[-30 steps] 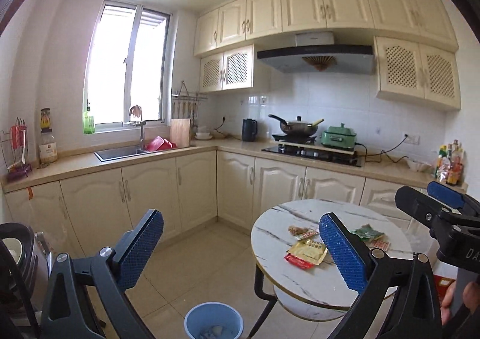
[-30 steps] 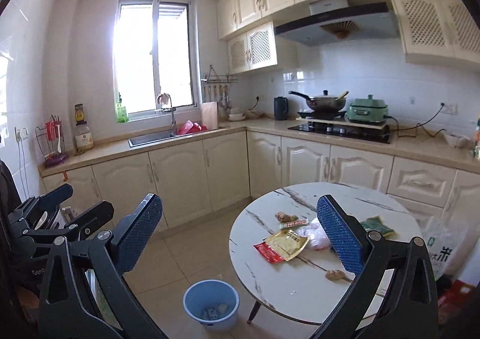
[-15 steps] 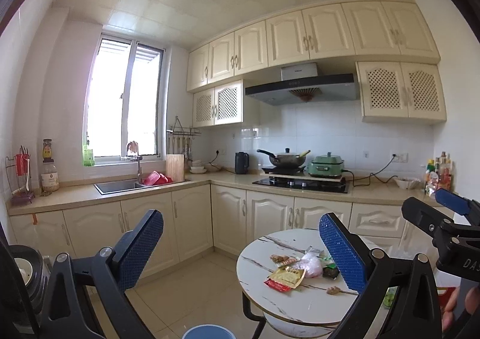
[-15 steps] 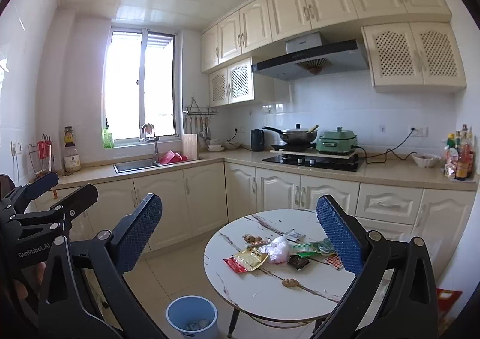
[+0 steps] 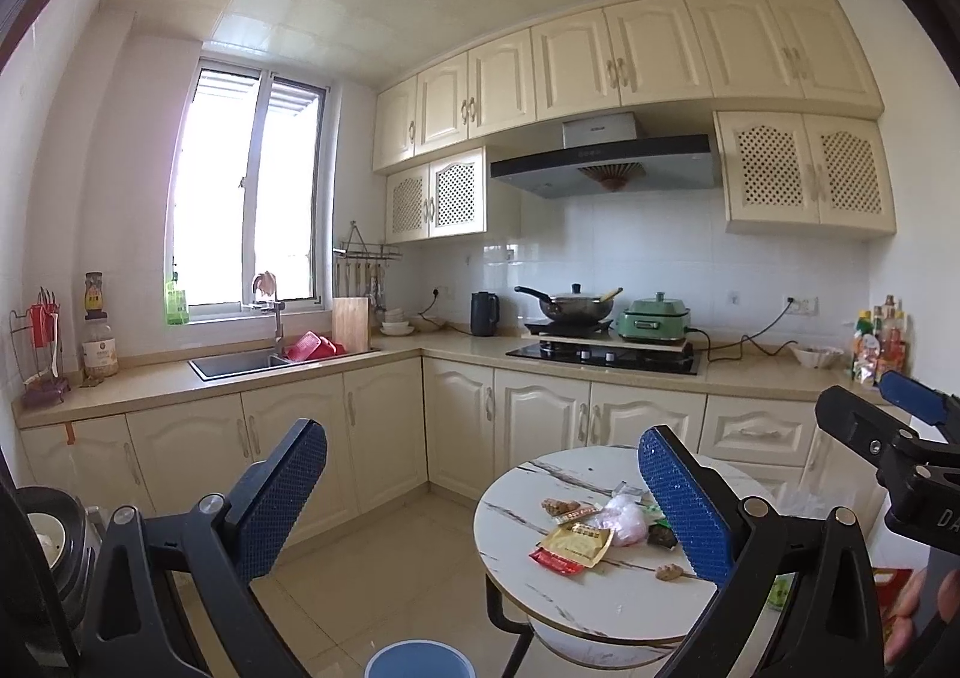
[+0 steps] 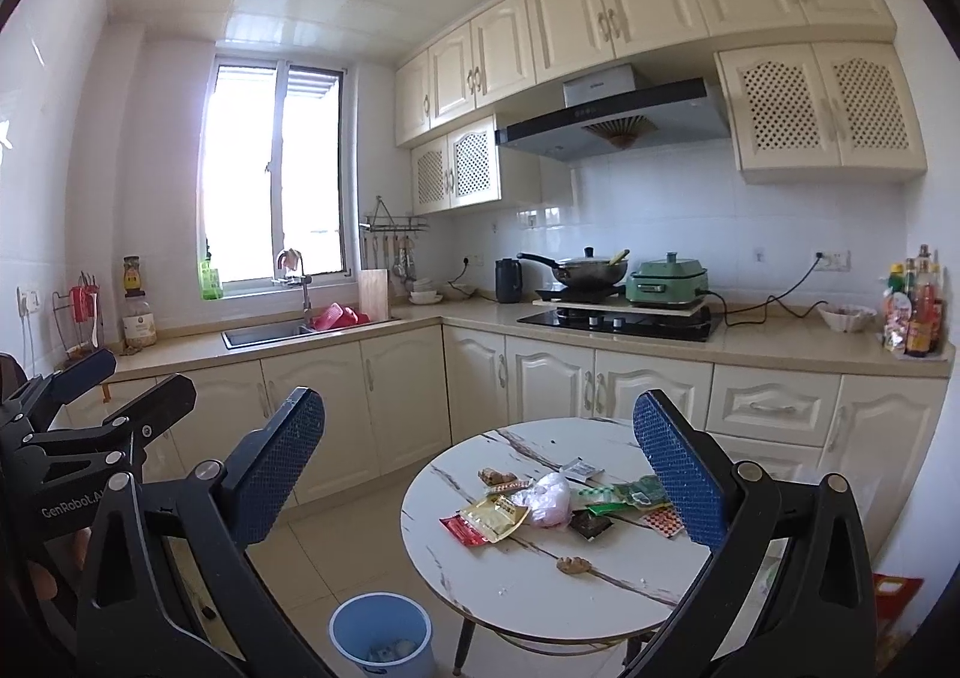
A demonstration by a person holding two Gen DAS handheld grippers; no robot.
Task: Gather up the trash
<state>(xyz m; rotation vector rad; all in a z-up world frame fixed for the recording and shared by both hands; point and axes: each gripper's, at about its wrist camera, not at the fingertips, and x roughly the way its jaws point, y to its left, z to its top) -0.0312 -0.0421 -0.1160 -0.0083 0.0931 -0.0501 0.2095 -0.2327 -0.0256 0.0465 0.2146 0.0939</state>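
Marble-topped table [image 6: 600, 588] with wrappers [image 6: 498, 516] now sits farther off than 1 s ago; both grippers [image 5: 480, 486] [image 6: 480, 474] gape wide, empty; collection not started, bin [image 6: 384, 636] below.

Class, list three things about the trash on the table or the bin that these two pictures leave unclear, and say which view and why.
1. Blue bin: left wrist view, cut off by the bottom edge; contents unseen.
2. Bin contents: right wrist view, too small to identify.
3. Wrappers behind the left gripper: its right finger hides the table's far side.
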